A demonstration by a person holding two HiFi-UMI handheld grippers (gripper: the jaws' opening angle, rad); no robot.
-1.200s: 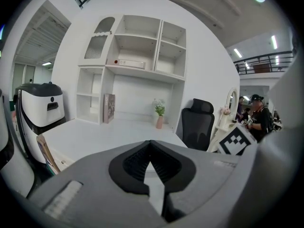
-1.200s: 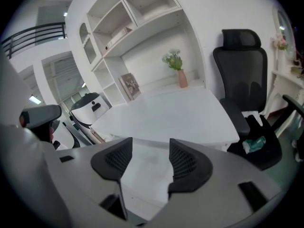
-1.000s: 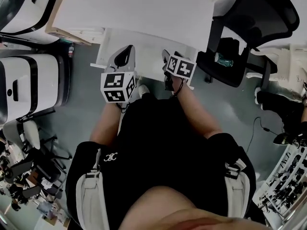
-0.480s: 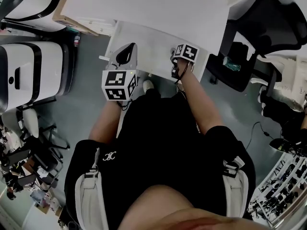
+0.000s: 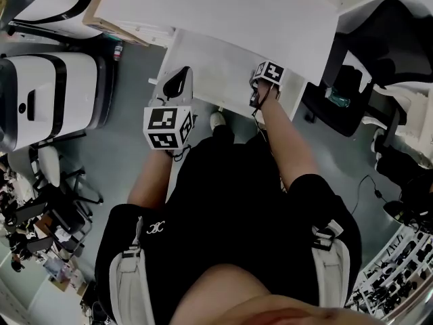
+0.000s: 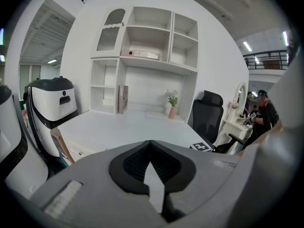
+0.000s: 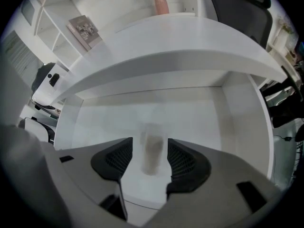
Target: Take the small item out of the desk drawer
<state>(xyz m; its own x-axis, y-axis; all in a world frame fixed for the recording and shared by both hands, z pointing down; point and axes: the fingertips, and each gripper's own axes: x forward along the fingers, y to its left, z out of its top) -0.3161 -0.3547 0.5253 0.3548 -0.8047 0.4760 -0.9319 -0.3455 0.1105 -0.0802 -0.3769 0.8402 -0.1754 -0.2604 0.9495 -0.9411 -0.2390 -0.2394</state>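
The white desk drawer (image 5: pixel 206 63) stands pulled out under the desk top (image 5: pixel 223 12). In the right gripper view a small pale, blurred item (image 7: pixel 153 146) lies on the drawer floor (image 7: pixel 199 118). My right gripper (image 7: pixel 151 158) is open, with the item in the gap between its dark pads (image 7: pixel 183 160) and space showing on both sides. In the head view the right gripper (image 5: pixel 264 80) reaches over the drawer's front right part. My left gripper (image 5: pixel 177 83) hovers at the drawer's front left, shut and empty. In its own view the left gripper (image 6: pixel 152 163) points over the desk.
A black office chair (image 5: pixel 379 39) stands right of the desk. White rounded machines (image 5: pixel 47 97) stand on the left. Shelves (image 6: pixel 147 56) rise behind the desk, with a pink vase (image 7: pixel 160 1) and a book (image 7: pixel 85 28) at the desk's back.
My right gripper has moved forward, out over the open drawer. The left gripper has stayed at the drawer's front left.
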